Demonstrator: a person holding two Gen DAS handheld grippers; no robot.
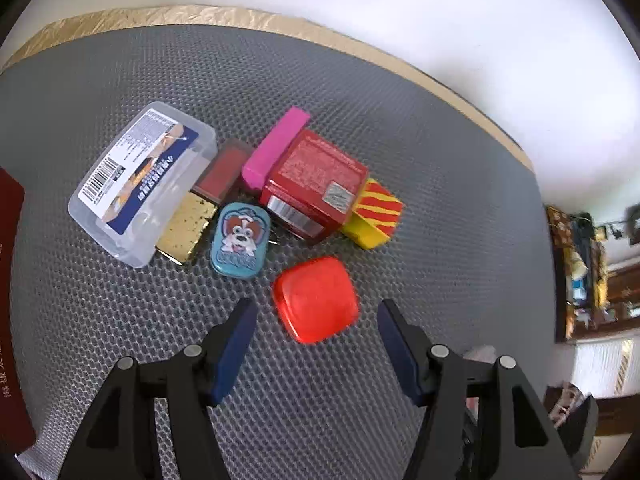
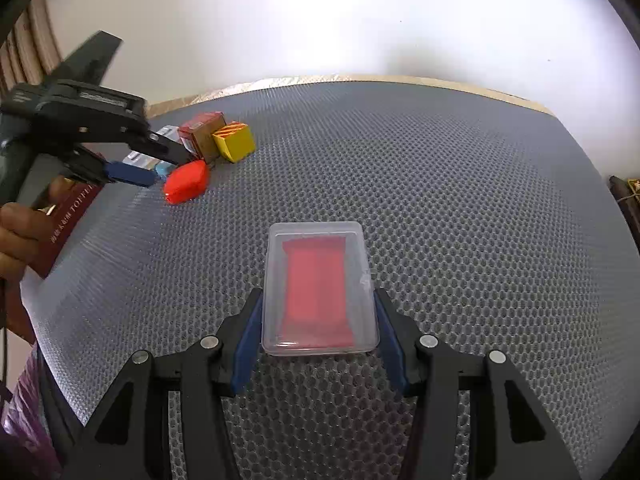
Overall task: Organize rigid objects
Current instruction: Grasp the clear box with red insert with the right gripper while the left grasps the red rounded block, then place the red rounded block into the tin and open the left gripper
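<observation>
A pile lies on the grey mesh mat (image 1: 440, 208): a clear labelled tub (image 1: 140, 184), a gold card (image 1: 186, 226), a dark red case (image 1: 222, 174), a pink block (image 1: 276, 148), a red carton (image 1: 316, 184), a yellow striped box (image 1: 376, 216) and a blue dog tin (image 1: 240, 240). In front of the pile sits a red rounded tin (image 1: 316, 300). My left gripper (image 1: 316, 312) hangs open over this tin, its pads apart from it. My right gripper (image 2: 318, 306) is shut on a clear case (image 2: 320, 288) with red contents, low over the mat. The right wrist view shows the left gripper (image 2: 170, 168) beside the red tin (image 2: 186, 182).
A dark red book (image 1: 10, 300) lies at the mat's left edge, seen also as the book (image 2: 68, 216) under the person's hand (image 2: 16, 236). A gold table rim (image 1: 360, 44) borders the mat below a white wall. Bare mat (image 2: 460, 200) spreads to the right of the clear case.
</observation>
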